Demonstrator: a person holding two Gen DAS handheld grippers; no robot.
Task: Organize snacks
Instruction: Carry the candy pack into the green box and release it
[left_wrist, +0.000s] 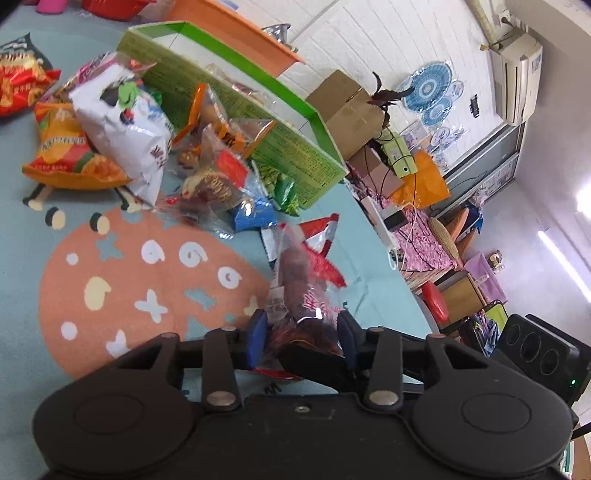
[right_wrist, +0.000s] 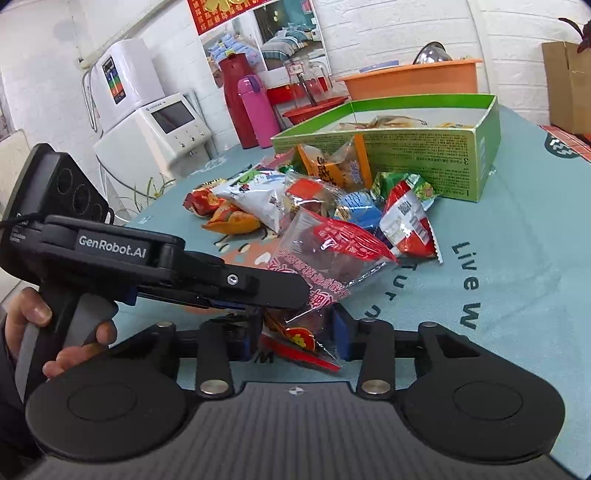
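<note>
Nearest: left gripper (left_wrist: 302, 334), blue fingers (left_wrist: 257, 334) clamped on near end of clear snack packet with red label (left_wrist: 308, 280); packet lifted off bench, tilted away from camera. In right wrist view same packet (right_wrist: 332, 254) held by left gripper (right_wrist: 291, 295) coming in from left side, a hand (right_wrist: 33, 314) on its grip. Right gripper (right_wrist: 297, 334) straddling packet's lower end; fingers (right_wrist: 341, 334) partly closed, packet between them, pad contact not clear enough to call a grip.

Under both: teal bench cloth (left_wrist: 351, 258) with orange cartoon patch, white lettering on right wrist side.

Mid: loose pile of snack bags just beyond packet — white bag (left_wrist: 122, 125), orange chip bag (left_wrist: 62, 147), blue pack (left_wrist: 255, 216), red-and-white bag (right_wrist: 410, 225), small green packs (left_wrist: 286, 194). Red bag (left_wrist: 18, 79) apart, at far left edge.

Behind pile, touching it: open green carton (right_wrist: 417, 158), a few packets already inside.

Far: orange basin (right_wrist: 410, 79), pink flask (right_wrist: 256, 110), red thermos (right_wrist: 232, 96), white appliance (right_wrist: 147, 122) by wall, cardboard box (left_wrist: 347, 107).
</note>
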